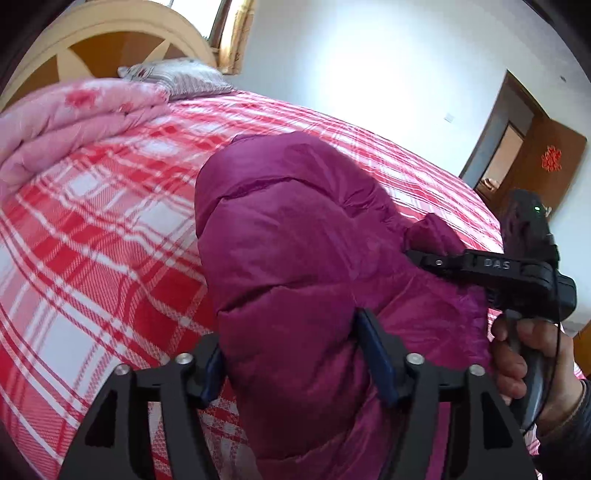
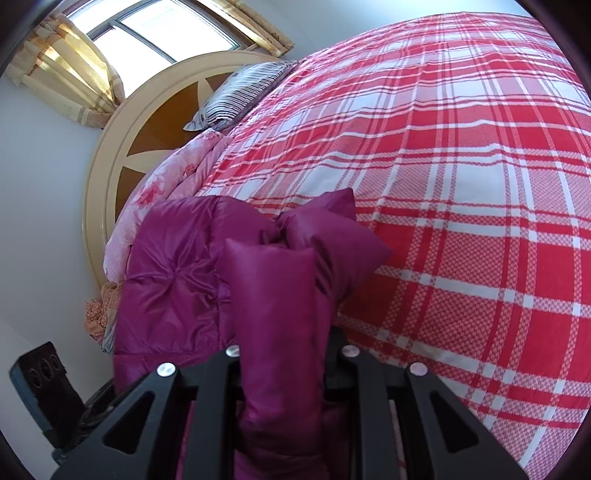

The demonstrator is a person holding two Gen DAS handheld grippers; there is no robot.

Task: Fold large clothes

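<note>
Magenta quilted puffer jacket [image 1: 295, 236] — glossy, bunched, partly lifted over red plaid bedspread [image 1: 110, 229].

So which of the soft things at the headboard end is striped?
The pillow, grey-striped, against the headboard; the folded quilt beside it is pink floral.

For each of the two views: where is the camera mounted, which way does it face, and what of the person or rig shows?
Left wrist: sits on the left claw, faces across the bed toward the door; shows the right claw and hand.
Right wrist: sits on the right claw, faces the headboard and window; shows only its own claw.
Shared: jacket, bed, pillow.
</note>
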